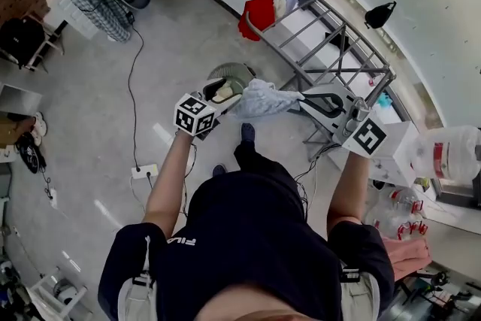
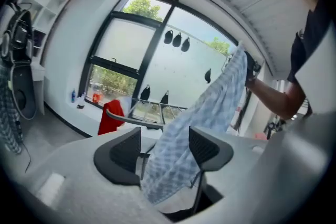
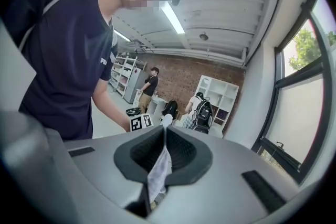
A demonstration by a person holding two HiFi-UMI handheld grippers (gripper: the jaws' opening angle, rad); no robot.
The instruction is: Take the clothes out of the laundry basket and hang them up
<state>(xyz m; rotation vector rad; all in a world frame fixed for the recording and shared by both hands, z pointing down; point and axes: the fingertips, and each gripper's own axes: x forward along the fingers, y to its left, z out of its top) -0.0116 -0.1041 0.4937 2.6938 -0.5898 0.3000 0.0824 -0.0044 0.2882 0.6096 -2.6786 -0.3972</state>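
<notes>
A pale blue checked cloth (image 1: 263,98) is stretched between my two grippers above the round laundry basket (image 1: 234,72). My right gripper (image 3: 164,136) is shut on a corner of the cloth (image 3: 159,170), which hangs down out of its jaws. In the left gripper view the cloth (image 2: 194,128) runs down from the right gripper (image 2: 251,68) and passes between the jaws of my left gripper (image 2: 165,144). Those jaws stand apart, with a gap showing beside the left pad (image 2: 126,150). In the head view the left gripper (image 1: 225,92) and the right gripper (image 1: 310,98) are both raised.
A metal drying rack (image 1: 338,56) stands ahead on the right with a red garment (image 1: 259,15) over its far end. A power strip (image 1: 144,171) and cable lie on the floor to the left. Checked clothes (image 1: 105,7) hang at the far left. Plastic bottles (image 1: 451,154) crowd the right.
</notes>
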